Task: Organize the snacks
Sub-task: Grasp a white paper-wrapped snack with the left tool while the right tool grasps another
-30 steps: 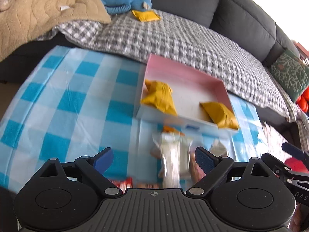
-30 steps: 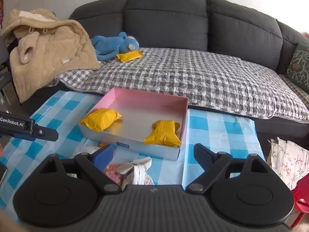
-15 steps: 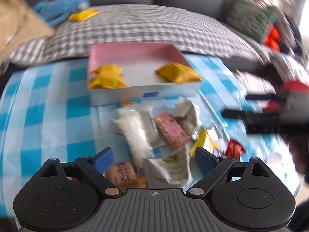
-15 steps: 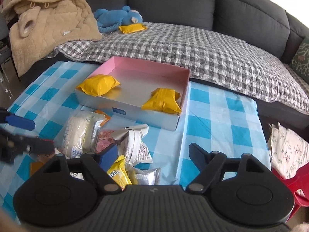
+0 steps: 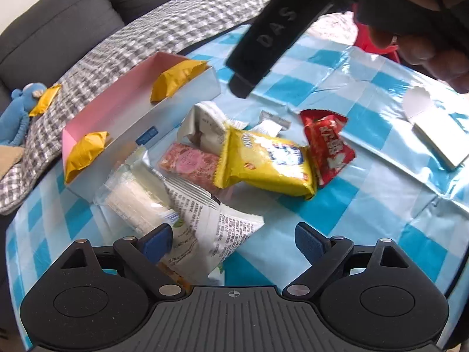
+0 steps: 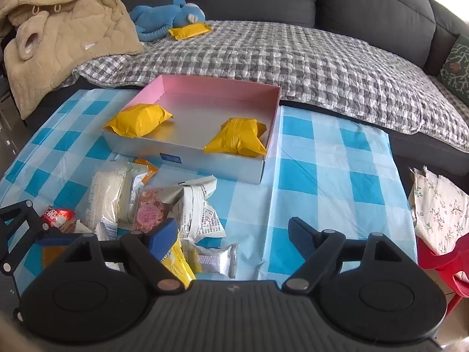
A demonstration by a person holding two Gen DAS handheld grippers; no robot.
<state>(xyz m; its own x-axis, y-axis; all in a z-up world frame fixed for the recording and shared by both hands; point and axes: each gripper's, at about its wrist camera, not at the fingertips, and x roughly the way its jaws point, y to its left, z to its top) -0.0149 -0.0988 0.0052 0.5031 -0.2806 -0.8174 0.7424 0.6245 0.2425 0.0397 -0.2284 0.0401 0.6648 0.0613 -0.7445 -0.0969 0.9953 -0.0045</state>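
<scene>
- Left wrist view: my left gripper (image 5: 231, 239) hangs over the near end of the snack pile, jaws spread wide, pinching nothing. A white printed packet (image 5: 211, 228) lies partly between them, untouched as far as I can see.
- Pile on the checked tablecloth (image 5: 366, 205): yellow packet (image 5: 263, 161), red wrapper (image 5: 328, 145) touching its far edge, pink bar (image 5: 190, 162), clear pack of white wafers (image 5: 137, 202).
- My read: all light, soft film bags, slippery and crinkly; contents likely crush. Best taken across the flat middle or by a crimped end seam, gently.
- Pink-lined box (image 5: 187, 99) sits just beyond the pile, holding two orange-yellow pouches (image 5: 178, 77), one at each end; middle bare.
- Right wrist view: my right gripper (image 6: 233, 236) has just been closing a little but its jaws stand apart, nothing between them. It hovers at the near edge of the pile.
- The box (image 6: 272, 123) shows both pouches (image 6: 239, 140) well apart, with plenty of floor between.
- A silver packet (image 6: 217, 256) lies nearest the left jaw.
</scene>
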